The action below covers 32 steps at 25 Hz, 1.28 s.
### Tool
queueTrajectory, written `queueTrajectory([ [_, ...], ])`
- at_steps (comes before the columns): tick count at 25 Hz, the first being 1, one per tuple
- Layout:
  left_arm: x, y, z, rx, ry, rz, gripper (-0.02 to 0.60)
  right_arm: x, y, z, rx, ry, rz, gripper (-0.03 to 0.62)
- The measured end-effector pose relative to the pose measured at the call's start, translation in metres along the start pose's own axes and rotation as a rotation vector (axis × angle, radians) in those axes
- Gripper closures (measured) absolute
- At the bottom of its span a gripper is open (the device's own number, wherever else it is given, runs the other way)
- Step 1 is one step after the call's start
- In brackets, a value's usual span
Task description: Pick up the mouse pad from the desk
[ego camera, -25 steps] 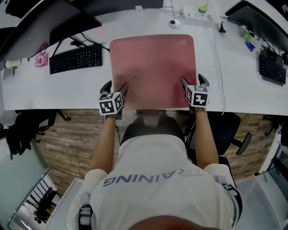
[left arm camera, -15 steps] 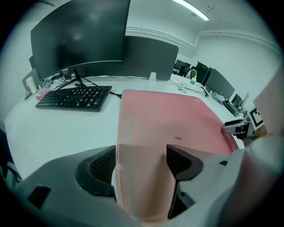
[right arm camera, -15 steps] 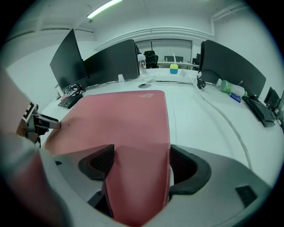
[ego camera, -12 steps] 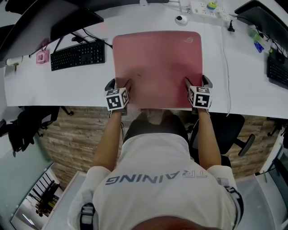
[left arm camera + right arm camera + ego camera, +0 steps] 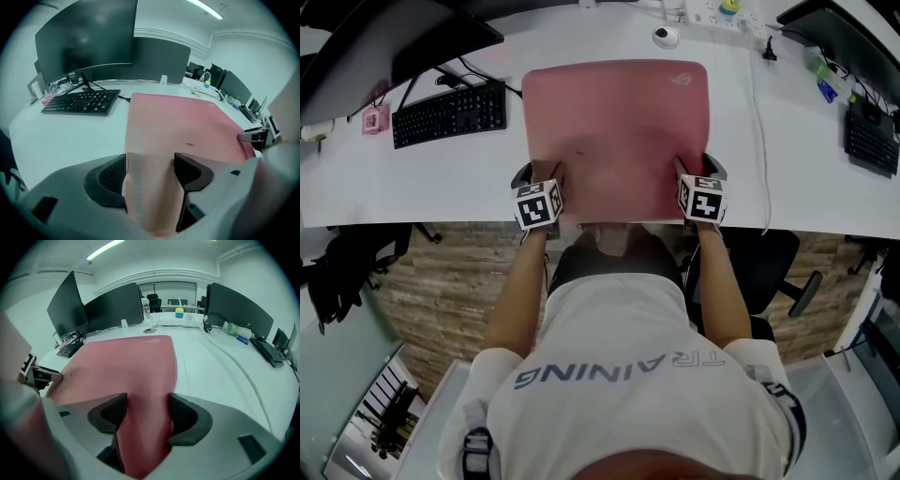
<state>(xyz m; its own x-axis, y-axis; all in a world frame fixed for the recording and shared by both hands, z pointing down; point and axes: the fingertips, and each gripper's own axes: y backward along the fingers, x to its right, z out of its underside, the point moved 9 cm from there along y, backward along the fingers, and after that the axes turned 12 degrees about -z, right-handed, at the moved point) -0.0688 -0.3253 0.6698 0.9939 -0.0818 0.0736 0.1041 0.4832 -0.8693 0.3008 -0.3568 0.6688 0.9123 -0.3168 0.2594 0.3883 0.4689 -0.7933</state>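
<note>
A large pink mouse pad [image 5: 614,131] lies flat on the white desk [image 5: 412,187]. My left gripper [image 5: 539,175] stands on its near left corner and my right gripper [image 5: 698,169] on its near right corner, both pointing steeply down. In the left gripper view the mouse pad [image 5: 183,126] humps up pale between the jaws of the left gripper [image 5: 150,168], and both pads press on it. In the right gripper view the mouse pad [image 5: 126,366] fills the gap of the right gripper [image 5: 147,411], whose jaws are closing but still stand wide.
A black keyboard [image 5: 450,114] and a monitor [image 5: 394,42] stand left of the pad. A white cable [image 5: 759,122] runs down the desk on the right, from a power strip [image 5: 717,14] at the back. A second keyboard [image 5: 870,141] lies at the far right.
Both grippers have come down a little onto the pad's near edge. The pad now bulges between the left jaws, and the right jaws have narrowed slightly.
</note>
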Motion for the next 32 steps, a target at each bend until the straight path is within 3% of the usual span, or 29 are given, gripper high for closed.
queueTrajectory([
  [5,0.007,0.003,0.004,0.01,0.016,-0.003,0.299,-0.012,0.002,0.002,-0.001,0.003,-0.002,0.39],
  [11,0.013,0.013,0.004,0.022,-0.017,0.042,0.398,-0.028,0.01,0.0,0.012,0.032,-0.042,0.492],
  [14,0.013,0.023,0.001,0.054,0.017,0.099,0.442,-0.038,0.019,-0.004,0.04,0.058,-0.061,0.526],
  [19,0.011,0.05,-0.011,0.115,0.012,0.166,0.466,-0.052,0.04,-0.015,0.072,0.06,-0.09,0.534],
  [25,0.011,0.07,-0.04,0.198,-0.014,0.209,0.479,-0.058,0.069,-0.032,0.117,0.099,-0.042,0.534],
  [32,0.004,0.104,-0.08,0.324,0.016,0.264,0.491,-0.065,0.112,-0.065,0.227,0.109,0.007,0.534],
])
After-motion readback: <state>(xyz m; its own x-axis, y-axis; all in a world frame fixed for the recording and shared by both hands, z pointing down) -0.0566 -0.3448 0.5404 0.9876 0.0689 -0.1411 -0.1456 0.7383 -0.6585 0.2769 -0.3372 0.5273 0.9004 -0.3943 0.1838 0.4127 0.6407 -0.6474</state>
